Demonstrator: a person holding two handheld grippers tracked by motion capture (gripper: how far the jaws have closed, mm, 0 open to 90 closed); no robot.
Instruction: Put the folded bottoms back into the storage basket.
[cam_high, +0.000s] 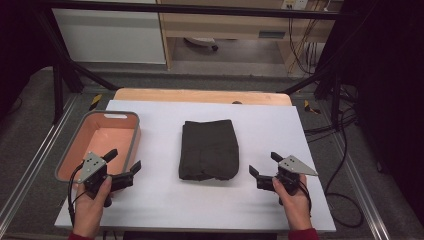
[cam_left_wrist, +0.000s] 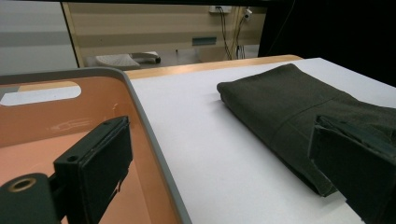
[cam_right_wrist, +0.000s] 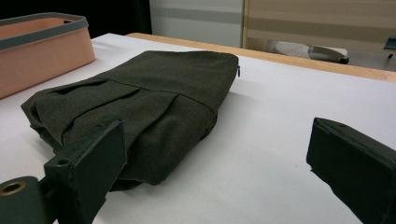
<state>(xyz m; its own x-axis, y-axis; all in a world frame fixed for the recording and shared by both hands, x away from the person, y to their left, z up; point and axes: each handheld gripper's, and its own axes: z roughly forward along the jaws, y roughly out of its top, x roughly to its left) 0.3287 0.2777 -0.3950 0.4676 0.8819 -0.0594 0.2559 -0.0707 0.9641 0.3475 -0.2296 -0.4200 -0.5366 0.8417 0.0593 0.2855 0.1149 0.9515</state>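
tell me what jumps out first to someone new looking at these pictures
A dark olive folded cloth garment lies in the middle of the white table sheet. To its left sits an empty salmon-pink plastic bin with a grey rim. The left gripper and right gripper, both open, flank the garment at the near edge.

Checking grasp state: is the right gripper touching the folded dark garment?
Apart. The high view shows bare white table between the right gripper and the folded dark garment; its jaws stand open, holding nothing.
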